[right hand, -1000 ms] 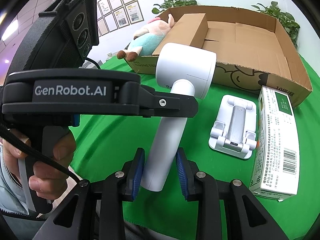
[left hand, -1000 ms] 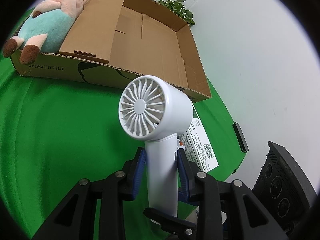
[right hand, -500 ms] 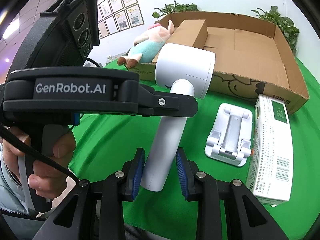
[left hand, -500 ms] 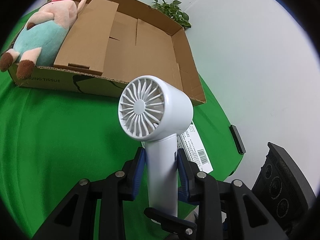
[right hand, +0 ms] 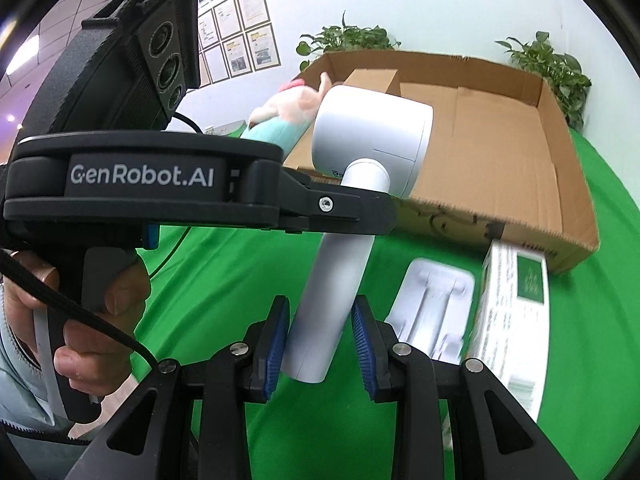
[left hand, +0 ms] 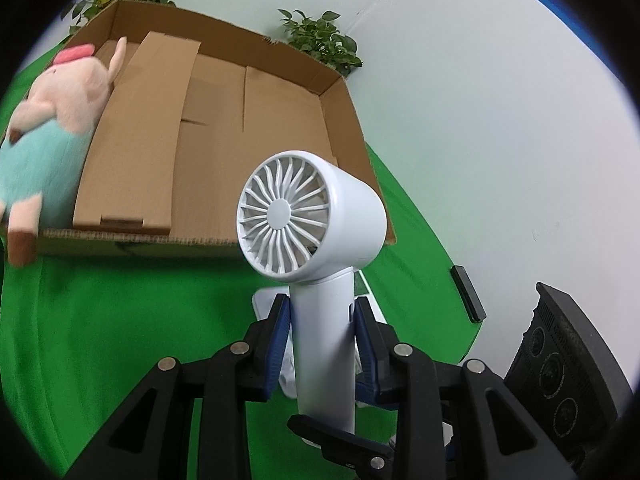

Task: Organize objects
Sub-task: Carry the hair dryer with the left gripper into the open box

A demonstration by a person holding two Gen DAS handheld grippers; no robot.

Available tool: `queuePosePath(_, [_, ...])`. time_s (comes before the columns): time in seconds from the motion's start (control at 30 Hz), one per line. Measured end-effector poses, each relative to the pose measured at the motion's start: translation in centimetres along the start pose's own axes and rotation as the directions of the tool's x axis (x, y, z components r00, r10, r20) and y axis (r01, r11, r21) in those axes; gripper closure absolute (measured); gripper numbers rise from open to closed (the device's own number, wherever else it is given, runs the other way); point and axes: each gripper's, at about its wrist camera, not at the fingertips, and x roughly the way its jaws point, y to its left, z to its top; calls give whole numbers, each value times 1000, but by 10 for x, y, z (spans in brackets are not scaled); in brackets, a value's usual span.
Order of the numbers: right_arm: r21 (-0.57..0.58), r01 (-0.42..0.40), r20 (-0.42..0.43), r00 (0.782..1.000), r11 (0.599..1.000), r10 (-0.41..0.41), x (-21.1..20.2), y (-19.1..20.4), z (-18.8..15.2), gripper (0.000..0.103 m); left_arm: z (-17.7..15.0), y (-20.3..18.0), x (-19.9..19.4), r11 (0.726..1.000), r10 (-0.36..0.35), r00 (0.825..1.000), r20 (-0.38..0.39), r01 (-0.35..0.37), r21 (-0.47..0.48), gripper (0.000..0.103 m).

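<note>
A smooth white plastic fan (left hand: 312, 216), with a round drum head, a radial-vaned grille and a straight cylindrical handle, is held above a green cloth (left hand: 100, 340), gripped twice along the handle. The left gripper (left hand: 322, 344) pinches the handle just under the head, its blue ribbed pads (left hand: 280, 340) pressed against both sides. The right gripper (right hand: 320, 344) clamps the handle's lower end, its pads tight on the plastic; from its view the left gripper's black body, lettered GenRobot.AI, crosses in front, with a hand (right hand: 80, 320) wrapped round its grip. Behind the fan lies a shallow, open cardboard box (left hand: 344, 120) with raw corrugated edges and loose flaps lying flat inside. A plush pig (left hand: 52, 120), pink and fuzzy in a pale teal body, lies at the box's left end, its feet hanging over the front wall. On the cloth in front of the box sit a moulded white stand (right hand: 432, 304) and, just beside it, a printed white-and-green carton (right hand: 516, 312). Leafy plants (left hand: 320, 40) stand behind the box against a pale wall.
</note>
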Motion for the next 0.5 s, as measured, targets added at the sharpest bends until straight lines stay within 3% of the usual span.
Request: queuePosePath(0.5, [-56, 52, 90, 995, 997, -47, 10, -23, 82, 73, 80, -3, -15, 995, 15, 997, 78, -23, 100, 72])
